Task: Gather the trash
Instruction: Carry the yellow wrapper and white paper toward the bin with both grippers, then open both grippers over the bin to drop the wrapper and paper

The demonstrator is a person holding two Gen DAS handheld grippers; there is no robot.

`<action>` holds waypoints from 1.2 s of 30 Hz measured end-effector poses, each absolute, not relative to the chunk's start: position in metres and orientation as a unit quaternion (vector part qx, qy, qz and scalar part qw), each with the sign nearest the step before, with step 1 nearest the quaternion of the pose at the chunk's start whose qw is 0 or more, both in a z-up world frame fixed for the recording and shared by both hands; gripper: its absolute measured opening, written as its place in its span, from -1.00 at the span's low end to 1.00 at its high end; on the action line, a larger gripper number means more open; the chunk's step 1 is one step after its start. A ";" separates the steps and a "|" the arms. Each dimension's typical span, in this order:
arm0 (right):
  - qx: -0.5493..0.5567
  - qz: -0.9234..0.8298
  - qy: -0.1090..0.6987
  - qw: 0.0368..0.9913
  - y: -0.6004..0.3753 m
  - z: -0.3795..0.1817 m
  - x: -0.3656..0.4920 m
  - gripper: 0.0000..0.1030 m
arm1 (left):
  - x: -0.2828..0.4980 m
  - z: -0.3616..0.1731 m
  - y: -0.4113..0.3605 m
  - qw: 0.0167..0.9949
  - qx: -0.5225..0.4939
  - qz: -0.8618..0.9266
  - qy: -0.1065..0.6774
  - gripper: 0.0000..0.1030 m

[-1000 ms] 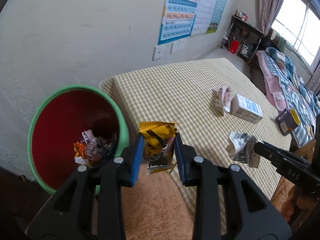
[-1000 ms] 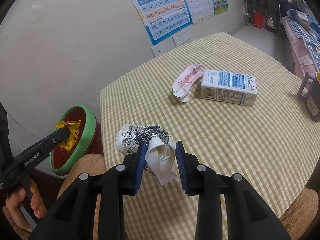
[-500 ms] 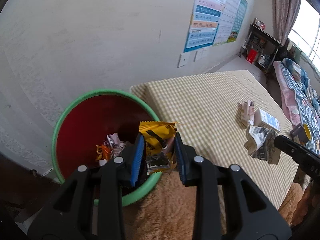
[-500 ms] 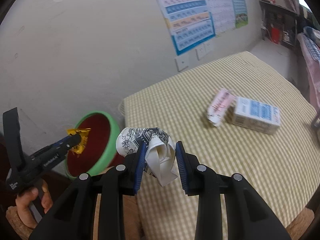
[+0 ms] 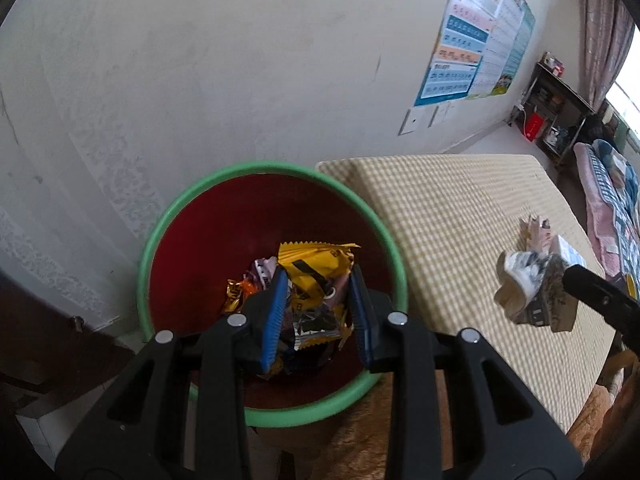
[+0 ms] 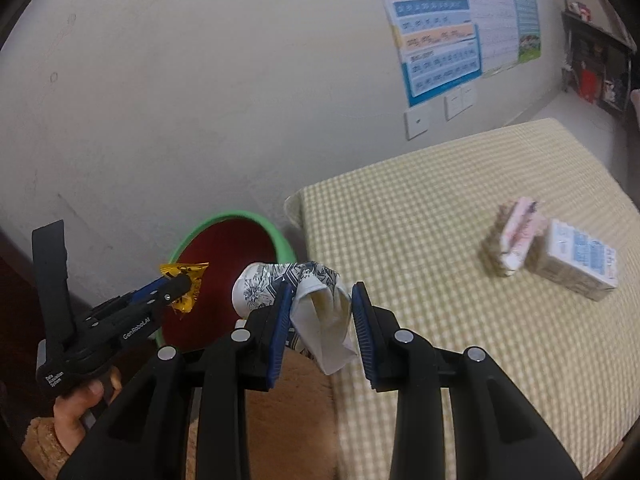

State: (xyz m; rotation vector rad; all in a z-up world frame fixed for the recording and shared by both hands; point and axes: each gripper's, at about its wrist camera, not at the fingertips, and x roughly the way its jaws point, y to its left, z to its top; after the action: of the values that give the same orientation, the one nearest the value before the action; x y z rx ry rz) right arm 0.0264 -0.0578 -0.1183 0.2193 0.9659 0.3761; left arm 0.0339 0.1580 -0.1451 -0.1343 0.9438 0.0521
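My left gripper (image 5: 318,312) is shut on a yellow snack wrapper (image 5: 312,270) and holds it over the mouth of the green-rimmed red bin (image 5: 160,220); wrappers (image 5: 240,292) lie at the bin's bottom. In the right wrist view the same gripper (image 6: 176,286) and wrapper (image 6: 186,276) hang above the bin (image 6: 224,218). My right gripper (image 6: 318,316) is shut on a crumpled blue-patterned paper cup (image 6: 296,280), held near the table's left edge beside the bin; the cup also shows in the left wrist view (image 5: 532,292).
The table with a yellow checked cloth (image 6: 420,208) carries a pink crumpled pack (image 6: 518,236) and a white and blue carton (image 6: 576,260) at the right. The wall stands right behind the bin. A furry chair seat (image 5: 360,440) lies under the grippers.
My left gripper has carried the yellow wrapper from the table edge to over the bin. My right gripper has moved left with the cup toward the bin.
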 end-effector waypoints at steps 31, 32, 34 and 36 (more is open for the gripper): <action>0.118 0.274 0.476 0.828 0.026 -0.123 0.077 -0.13 | 0.035 -0.169 0.204 0.873 -0.108 0.081 0.469 0.17; 0.122 0.272 0.476 0.828 0.021 -0.123 0.075 -0.13 | 0.035 -0.169 0.202 0.873 -0.106 0.081 0.469 0.24; 0.124 0.264 0.474 0.831 0.004 -0.125 0.073 -0.11 | 0.035 -0.169 0.200 0.873 -0.104 0.080 0.469 0.33; 0.112 0.248 0.470 0.840 -0.019 -0.127 0.069 -0.06 | 0.034 -0.168 0.195 0.874 -0.100 0.075 0.470 0.39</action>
State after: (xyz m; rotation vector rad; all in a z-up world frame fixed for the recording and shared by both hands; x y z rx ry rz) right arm 0.0688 -0.0194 -0.1267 0.2365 0.9938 0.5243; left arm 0.0344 0.1948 -0.1683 -0.2096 0.9808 0.1559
